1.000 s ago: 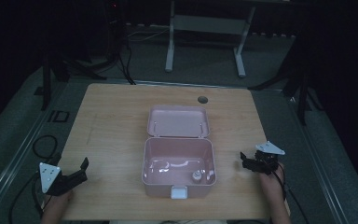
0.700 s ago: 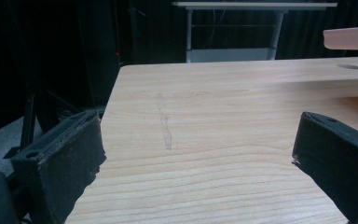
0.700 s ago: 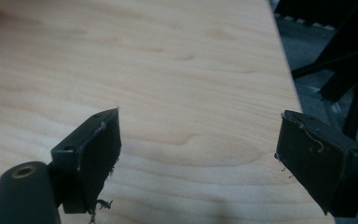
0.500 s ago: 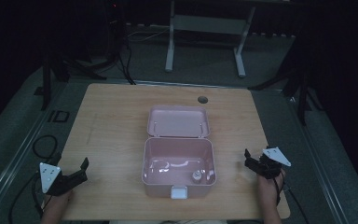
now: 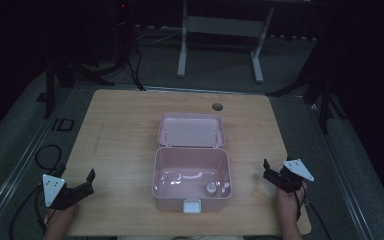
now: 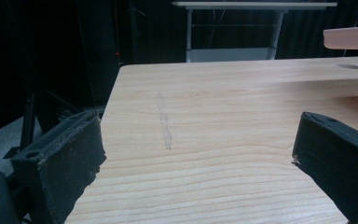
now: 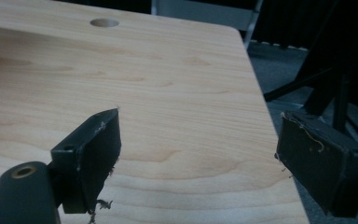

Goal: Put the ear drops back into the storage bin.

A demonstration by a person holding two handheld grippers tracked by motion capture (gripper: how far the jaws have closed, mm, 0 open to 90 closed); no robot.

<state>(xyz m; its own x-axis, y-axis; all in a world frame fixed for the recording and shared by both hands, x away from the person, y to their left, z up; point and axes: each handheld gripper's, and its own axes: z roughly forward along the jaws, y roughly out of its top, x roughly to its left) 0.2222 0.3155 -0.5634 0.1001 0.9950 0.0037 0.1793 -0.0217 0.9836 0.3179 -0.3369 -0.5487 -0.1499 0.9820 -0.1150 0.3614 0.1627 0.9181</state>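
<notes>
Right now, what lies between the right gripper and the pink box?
In the high view, only bare table separates the right gripper from the pink box.

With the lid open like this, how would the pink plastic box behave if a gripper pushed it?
The pink plastic box looks thin-walled and nearly empty, so probably light and apt to slide on the smooth wooden table. Its lid, folded back, could shift its balance rearward.

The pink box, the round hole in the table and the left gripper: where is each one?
Pink box (image 5: 156,170): high view, on its left wall.
Hole (image 5: 217,106): high view, on its dark middle, behind the box's open lid.
Left gripper (image 5: 88,181): high view, midway between its open fingertips.
</notes>
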